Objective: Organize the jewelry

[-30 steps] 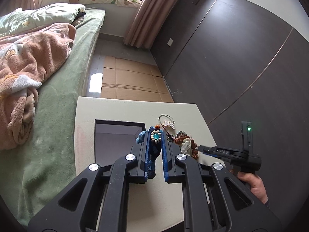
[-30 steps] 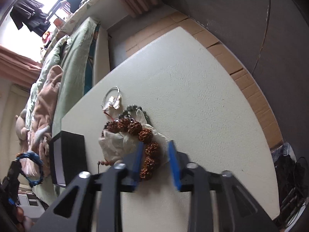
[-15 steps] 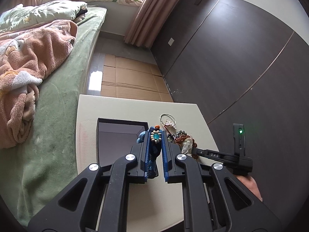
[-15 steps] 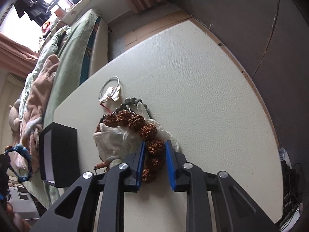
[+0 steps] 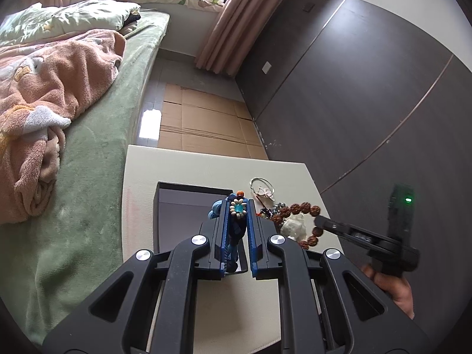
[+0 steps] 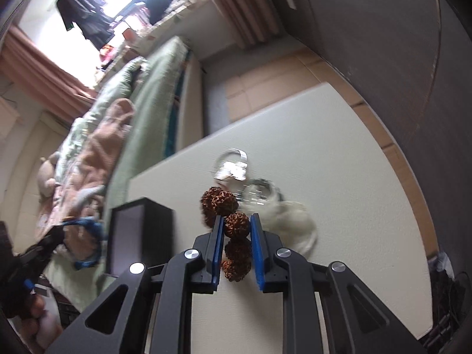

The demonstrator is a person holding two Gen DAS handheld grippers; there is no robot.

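My left gripper (image 5: 237, 206) is shut on a blue braided bracelet (image 5: 236, 224) with a turquoise bead, held above the open black box (image 5: 188, 209) on the cream table (image 5: 206, 165). My right gripper (image 6: 236, 224) is shut on a brown rough-bead bracelet (image 6: 236, 227) and lifts it off the table; it also shows in the left wrist view (image 5: 303, 209). A white cloth pouch (image 6: 295, 227), a silver bangle (image 6: 233, 168) and a dark bead string (image 6: 262, 191) lie on the table beyond it. The box also shows in the right wrist view (image 6: 138, 230).
A bed with green cover (image 5: 82, 177) and pink blanket (image 5: 44, 88) borders the table's left side. A dark wall (image 5: 354, 103) stands on the right. Cardboard sheets (image 5: 203, 124) cover the floor beyond the table's far edge.
My right gripper closed on the brown bead bracelet and raised it from the pile. My left gripper kept its hold on the blue bracelet and drifted slightly over the box.
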